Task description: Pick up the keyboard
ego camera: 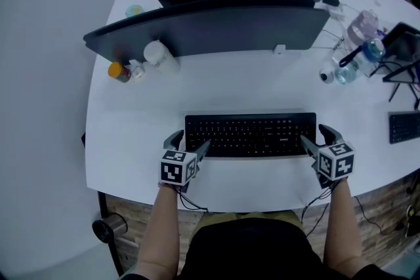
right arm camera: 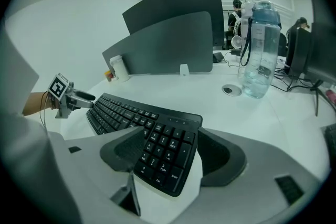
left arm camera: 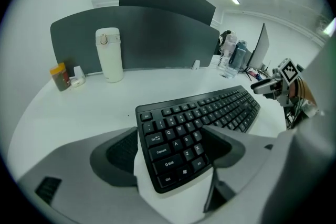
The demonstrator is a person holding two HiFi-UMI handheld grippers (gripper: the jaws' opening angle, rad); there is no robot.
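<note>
Your keyboard point(ego camera: 251, 135) lies flat on the white desk point(ego camera: 262, 85), close to the near edge, with its long side running left to right. On its left-end keys you can read Caps Lock, Shift and Ctrl, and Enter on the number pad at the right end. The mark on its case is too small to read. Your left gripper point(ego camera: 190, 143) has its jaws wide apart astride the left end, one outside the edge and one above the letter keys, clamping nothing. Your right gripper point(ego camera: 317, 136) stands equally open around the number-pad end. Farther off are a dark divider panel point(ego camera: 216, 33), a white flask point(left arm camera: 109, 55) at the left and a water bottle point(right arm camera: 258, 55) at the right.
</note>
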